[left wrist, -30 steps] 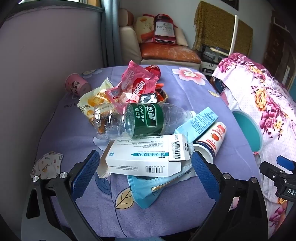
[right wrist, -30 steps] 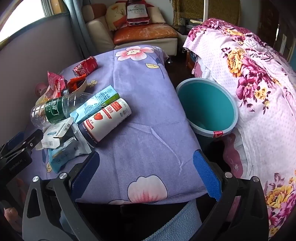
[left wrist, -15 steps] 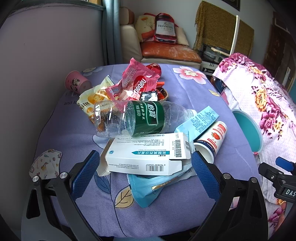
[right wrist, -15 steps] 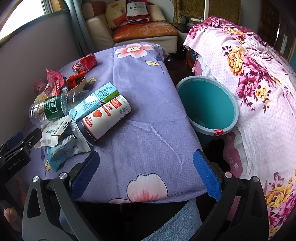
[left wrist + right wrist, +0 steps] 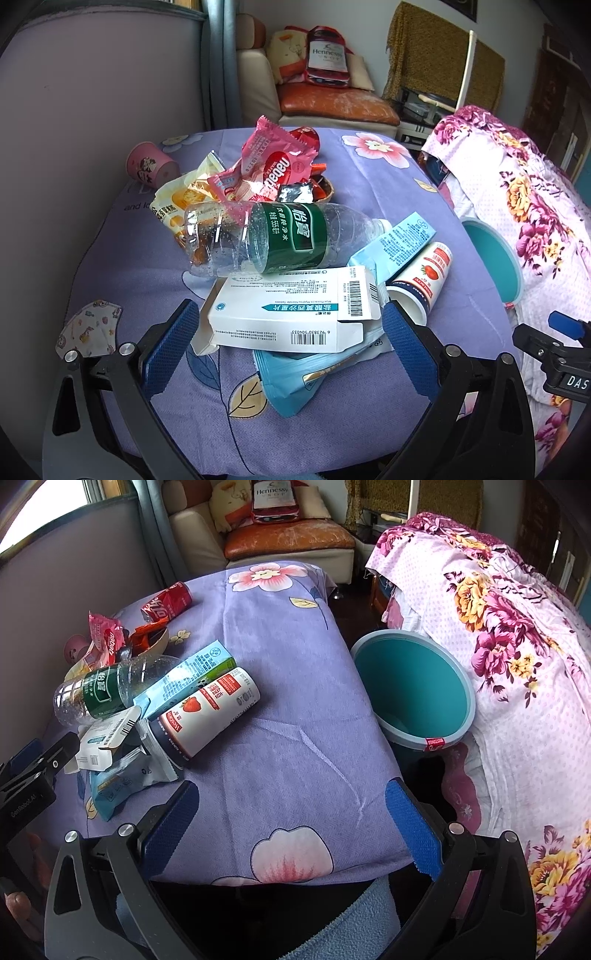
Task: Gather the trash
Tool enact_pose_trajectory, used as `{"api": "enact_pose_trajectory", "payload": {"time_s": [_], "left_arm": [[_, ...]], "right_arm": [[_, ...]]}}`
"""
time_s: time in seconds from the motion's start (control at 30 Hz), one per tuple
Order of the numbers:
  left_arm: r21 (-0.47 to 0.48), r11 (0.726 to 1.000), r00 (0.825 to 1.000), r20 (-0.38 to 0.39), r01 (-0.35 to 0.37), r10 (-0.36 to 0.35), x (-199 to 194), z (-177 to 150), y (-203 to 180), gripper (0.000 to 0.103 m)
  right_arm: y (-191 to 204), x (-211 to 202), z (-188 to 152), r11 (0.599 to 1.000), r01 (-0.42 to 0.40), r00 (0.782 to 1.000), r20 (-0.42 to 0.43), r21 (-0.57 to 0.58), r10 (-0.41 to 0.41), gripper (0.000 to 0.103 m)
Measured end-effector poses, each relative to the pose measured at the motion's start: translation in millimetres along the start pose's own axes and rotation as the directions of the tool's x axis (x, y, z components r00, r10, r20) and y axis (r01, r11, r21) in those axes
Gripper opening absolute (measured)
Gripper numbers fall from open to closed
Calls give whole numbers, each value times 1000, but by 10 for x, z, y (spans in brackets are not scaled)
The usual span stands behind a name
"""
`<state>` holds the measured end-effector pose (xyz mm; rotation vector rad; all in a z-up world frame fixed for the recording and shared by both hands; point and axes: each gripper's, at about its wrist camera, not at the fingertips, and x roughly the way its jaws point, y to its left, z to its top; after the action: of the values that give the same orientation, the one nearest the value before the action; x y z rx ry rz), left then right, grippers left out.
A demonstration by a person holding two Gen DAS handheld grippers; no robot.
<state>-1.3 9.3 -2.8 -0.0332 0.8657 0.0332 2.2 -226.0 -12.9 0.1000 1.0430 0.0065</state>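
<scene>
Trash lies heaped on a purple flowered tablecloth (image 5: 295, 686). A white medicine box (image 5: 291, 317) sits between the wide-apart pads of my left gripper (image 5: 288, 339), which is open and not touching it. Behind it lie a clear bottle with a green label (image 5: 273, 236), a light-blue carton (image 5: 399, 240), a strawberry cup (image 5: 424, 277), a pale-blue wrapper (image 5: 303, 376) and pink snack wrappers (image 5: 273, 166). My right gripper (image 5: 291, 823) is open over the table's near edge, holding nothing. A teal bin (image 5: 413, 690) stands on the floor to the right of the table.
A pink cup (image 5: 147, 166) and a patterned face mask (image 5: 92, 325) lie at the table's left. A red can (image 5: 166, 602) rests at the back. A grey panel (image 5: 74, 110) borders the left; a floral-covered surface (image 5: 498, 627) rises to the right. A sofa (image 5: 280, 535) stands behind.
Both grippers have edged slightly forward toward the table. The white box now sits closer between the left pads. No object has moved.
</scene>
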Motion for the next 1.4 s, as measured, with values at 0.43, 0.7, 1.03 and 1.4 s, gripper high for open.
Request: {"api": "enact_pose_trajectory", "payload": {"time_s": [0.43, 0.7, 1.03, 1.4], "left_arm": [[3, 1000, 1000, 0, -2, 2, 1, 20, -6, 99], [2, 1000, 1000, 3, -1, 1, 26, 72, 36, 99], [-4, 1000, 1000, -2, 5, -5, 79, 79, 103, 99], [-1, 1000, 1000, 0, 12, -12, 135, 130, 180, 99]], "right_arm": [[-11, 47, 38, 1000, 9, 1000, -17, 2, -9, 97], [1, 79, 69, 1000, 15, 1000, -27, 2, -15, 97], [55, 147, 117, 1000, 6, 999, -48, -2, -6, 97], [73, 167, 195, 1000, 13, 999, -47, -2, -13, 97]]}}
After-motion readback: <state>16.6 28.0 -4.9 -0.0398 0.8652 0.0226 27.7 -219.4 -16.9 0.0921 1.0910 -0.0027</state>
